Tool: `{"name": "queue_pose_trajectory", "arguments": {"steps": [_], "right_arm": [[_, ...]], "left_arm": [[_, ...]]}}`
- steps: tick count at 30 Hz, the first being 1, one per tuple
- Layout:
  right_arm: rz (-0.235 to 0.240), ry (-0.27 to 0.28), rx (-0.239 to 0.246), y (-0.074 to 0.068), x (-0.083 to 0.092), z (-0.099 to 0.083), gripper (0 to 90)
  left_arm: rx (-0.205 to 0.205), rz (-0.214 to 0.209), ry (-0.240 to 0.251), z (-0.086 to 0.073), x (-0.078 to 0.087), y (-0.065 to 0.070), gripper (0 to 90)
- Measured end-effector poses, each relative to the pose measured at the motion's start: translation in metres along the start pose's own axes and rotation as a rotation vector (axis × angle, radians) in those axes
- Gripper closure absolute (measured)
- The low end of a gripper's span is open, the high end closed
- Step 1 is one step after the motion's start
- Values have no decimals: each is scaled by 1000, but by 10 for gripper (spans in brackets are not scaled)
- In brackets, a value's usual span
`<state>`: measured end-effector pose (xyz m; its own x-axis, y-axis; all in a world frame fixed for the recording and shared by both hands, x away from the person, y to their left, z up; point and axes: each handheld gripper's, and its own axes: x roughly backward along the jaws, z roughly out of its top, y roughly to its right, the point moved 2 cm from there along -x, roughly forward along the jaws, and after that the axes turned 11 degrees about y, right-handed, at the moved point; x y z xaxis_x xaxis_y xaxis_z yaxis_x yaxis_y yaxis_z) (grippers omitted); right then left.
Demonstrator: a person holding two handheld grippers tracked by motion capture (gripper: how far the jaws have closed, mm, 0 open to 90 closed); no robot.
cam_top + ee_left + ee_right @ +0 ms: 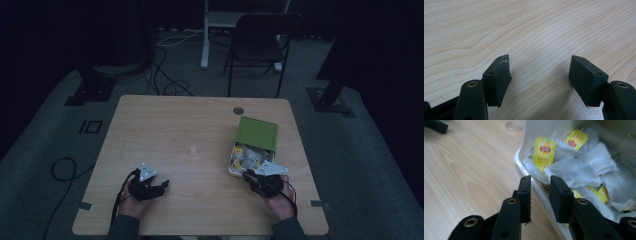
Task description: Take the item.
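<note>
A white box (231, 169) with a green lid (257, 132) leaning up at its far side stands right of the table's middle. Inside lie several tea bags (576, 167) with yellow tags (544, 150). My right gripper (248, 174) is at the box's near left corner. In the right gripper view its jaws (540, 181) stand a narrow gap apart over the white rim (520, 162), with nothing held between them. My left gripper (163, 185) rests at the front left. It is wide open (539, 61) over bare wood.
A small clear cup (192, 150) stands mid-table, left of the box. A round grommet (238, 110) sits near the far edge. Beyond the table are a black chair (262, 40) and cables (165, 75) on the floor.
</note>
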<state>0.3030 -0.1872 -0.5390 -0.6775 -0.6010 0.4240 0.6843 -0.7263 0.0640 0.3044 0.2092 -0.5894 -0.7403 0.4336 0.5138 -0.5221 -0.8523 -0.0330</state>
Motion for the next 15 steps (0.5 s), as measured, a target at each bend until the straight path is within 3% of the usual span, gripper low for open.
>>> {"name": "queue_pose_trajectory", "arguments": {"steps": [6, 7, 8, 10, 15], "right_arm": [[-36, 37, 10, 0, 1, 8, 713], [-68, 36, 26, 0, 0, 10, 711], [-68, 36, 26, 0, 0, 10, 711], [-104, 27, 42, 0, -3, 9, 662], [-132, 10, 39, 2, -9, 6, 613]], "left_arm": [[0, 0, 1, 0, 0, 0, 348], [-1, 0, 1, 0, 0, 0, 348], [0, 0, 0, 0, 0, 0, 348], [0, 0, 0, 0, 0, 0, 347], [0, 0, 0, 0, 0, 0, 348]]}}
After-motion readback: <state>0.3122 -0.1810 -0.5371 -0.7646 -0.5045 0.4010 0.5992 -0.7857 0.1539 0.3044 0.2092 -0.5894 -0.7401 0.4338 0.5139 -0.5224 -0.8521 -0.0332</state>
